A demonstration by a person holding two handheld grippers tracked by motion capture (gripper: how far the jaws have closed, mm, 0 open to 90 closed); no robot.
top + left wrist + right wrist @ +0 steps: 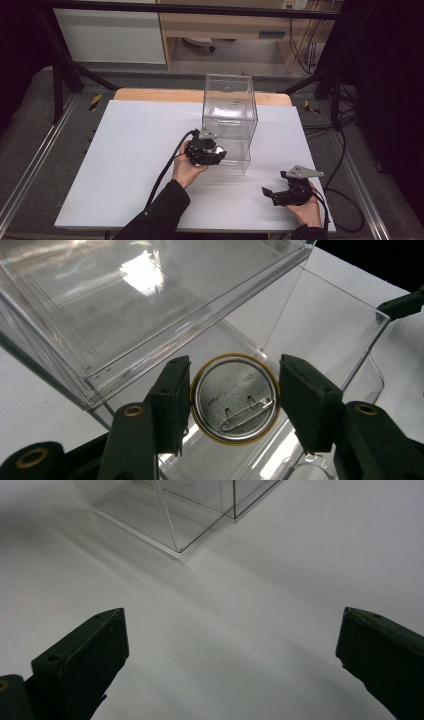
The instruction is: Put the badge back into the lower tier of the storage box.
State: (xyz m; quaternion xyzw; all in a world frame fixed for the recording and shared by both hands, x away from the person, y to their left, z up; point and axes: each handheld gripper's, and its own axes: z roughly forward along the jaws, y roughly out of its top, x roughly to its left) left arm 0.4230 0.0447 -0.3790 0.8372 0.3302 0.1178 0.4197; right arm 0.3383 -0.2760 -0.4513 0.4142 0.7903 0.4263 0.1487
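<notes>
A round pin badge [234,412] with a gold rim faces me back-up, its safety pin showing. My left gripper [234,399] is shut on its edges, one jaw at each side, over the pulled-out lower drawer [325,330] of a clear plastic drawer box [229,100]. In the high view the left gripper [210,154] points down into that drawer [237,162] at the box's front. My right gripper [274,194] stands open over the white table near the front right, with nothing between its jaws [232,655].
The white table sheet [125,165] lies bare to the left and front of the box. A corner of the clear box [170,515] lies ahead of the right gripper. Cables [345,200] trail off the table's right edge. Black frame posts [57,85] stand at the far corners.
</notes>
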